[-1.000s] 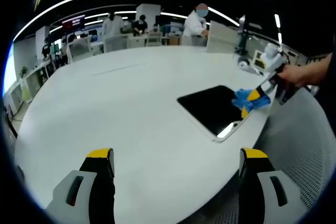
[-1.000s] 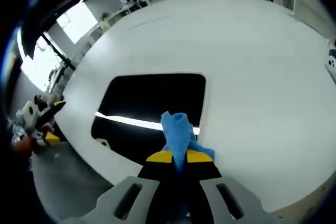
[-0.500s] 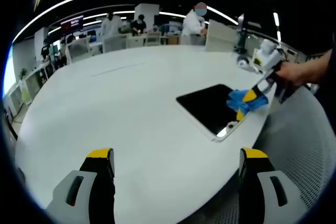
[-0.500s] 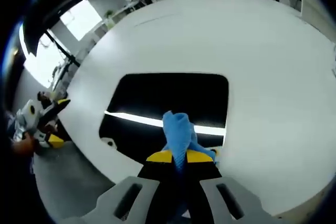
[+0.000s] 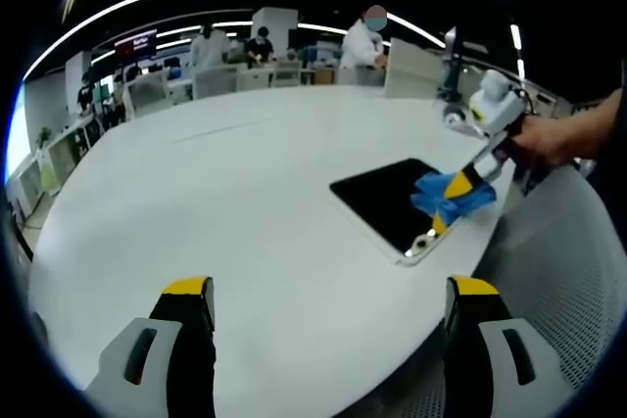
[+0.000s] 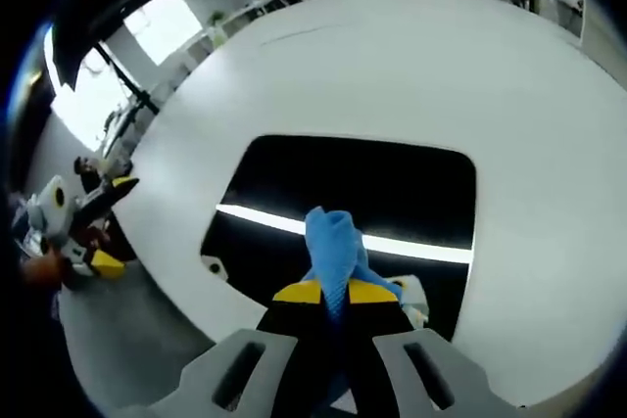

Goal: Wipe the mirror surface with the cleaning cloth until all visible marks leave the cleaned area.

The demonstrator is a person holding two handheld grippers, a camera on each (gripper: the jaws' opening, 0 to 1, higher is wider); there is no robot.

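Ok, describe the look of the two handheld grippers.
The left gripper has two pale grey jaws with black inner faces and yellow tips. The right gripper is built the same, yellow-tipped, with a white body; a dark sleeve shows behind the hand holding it.

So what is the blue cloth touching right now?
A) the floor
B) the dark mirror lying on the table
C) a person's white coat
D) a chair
B: the right gripper pinches the blue cloth and its free end rests over the dark mirror lying flat on the white table.
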